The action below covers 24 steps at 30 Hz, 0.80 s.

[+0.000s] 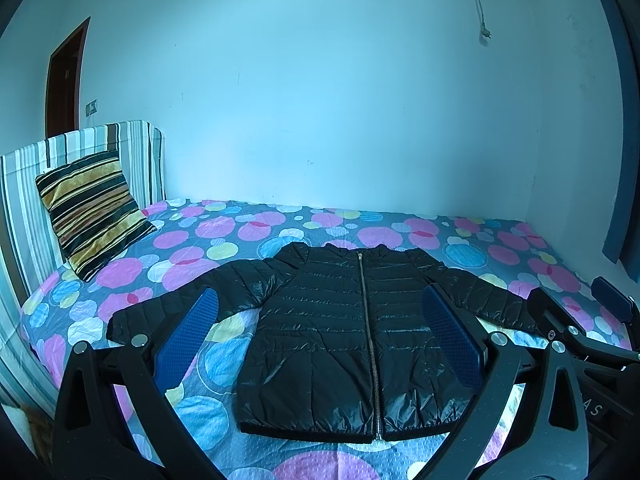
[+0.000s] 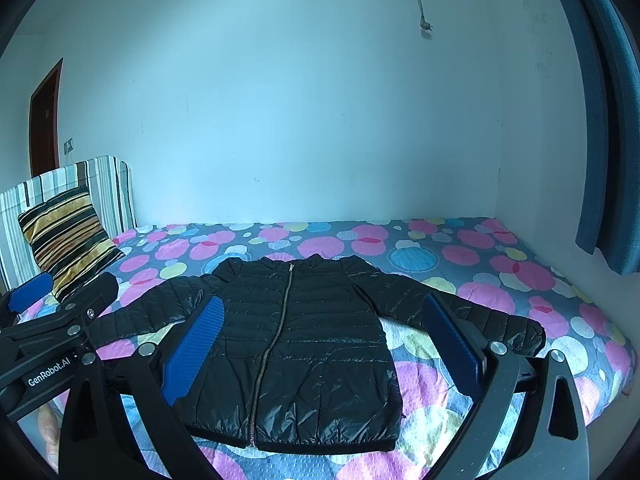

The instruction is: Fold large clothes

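A black quilted jacket [image 1: 340,328] lies flat on the bed, front up, zipped, both sleeves spread out sideways; it shows in the right wrist view too, as the jacket [image 2: 304,344]. My left gripper [image 1: 320,340] hovers above the jacket's near half, open, its blue pads [image 1: 188,340] wide apart with nothing between them. My right gripper [image 2: 324,344] is likewise open over the jacket's right half, holding nothing. The right gripper [image 1: 592,328] also appears at the right edge of the left wrist view, and the left gripper [image 2: 60,320] at the left edge of the right wrist view.
The bed [image 1: 500,248] carries a sheet with pink, blue and yellow circles. A striped cushion [image 1: 92,212] leans on the striped headboard [image 1: 24,200] at left. A bare wall [image 1: 320,100] runs behind, with a dangling cable [image 1: 480,8] and a blue curtain [image 2: 600,120] at right.
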Tool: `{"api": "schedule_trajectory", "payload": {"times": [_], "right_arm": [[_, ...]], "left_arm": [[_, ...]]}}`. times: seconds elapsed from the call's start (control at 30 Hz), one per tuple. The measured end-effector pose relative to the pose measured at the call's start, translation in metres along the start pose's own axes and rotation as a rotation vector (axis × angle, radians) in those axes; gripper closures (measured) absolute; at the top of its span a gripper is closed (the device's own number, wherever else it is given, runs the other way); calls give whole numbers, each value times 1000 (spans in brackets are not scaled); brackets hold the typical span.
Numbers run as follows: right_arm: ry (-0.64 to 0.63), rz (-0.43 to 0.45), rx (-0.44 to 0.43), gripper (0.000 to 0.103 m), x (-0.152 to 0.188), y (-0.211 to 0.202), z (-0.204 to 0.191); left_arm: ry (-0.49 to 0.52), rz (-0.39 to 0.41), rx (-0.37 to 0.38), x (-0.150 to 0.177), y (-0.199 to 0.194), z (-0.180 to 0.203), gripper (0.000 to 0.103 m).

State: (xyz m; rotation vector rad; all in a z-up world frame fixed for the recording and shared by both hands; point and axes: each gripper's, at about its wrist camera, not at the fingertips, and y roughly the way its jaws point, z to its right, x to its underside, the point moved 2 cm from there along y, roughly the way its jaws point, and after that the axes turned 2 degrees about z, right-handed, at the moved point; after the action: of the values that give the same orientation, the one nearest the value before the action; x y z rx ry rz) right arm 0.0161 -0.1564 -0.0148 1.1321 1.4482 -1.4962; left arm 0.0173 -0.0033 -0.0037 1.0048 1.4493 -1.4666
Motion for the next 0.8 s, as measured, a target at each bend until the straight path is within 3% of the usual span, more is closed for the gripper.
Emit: {"api": "schedule_trajectory", "payload": {"times": [0.8], "right_arm": [[0, -3, -1, 5, -1, 0, -3]], "left_arm": [[2, -2, -1, 0, 1, 0, 2]]}}
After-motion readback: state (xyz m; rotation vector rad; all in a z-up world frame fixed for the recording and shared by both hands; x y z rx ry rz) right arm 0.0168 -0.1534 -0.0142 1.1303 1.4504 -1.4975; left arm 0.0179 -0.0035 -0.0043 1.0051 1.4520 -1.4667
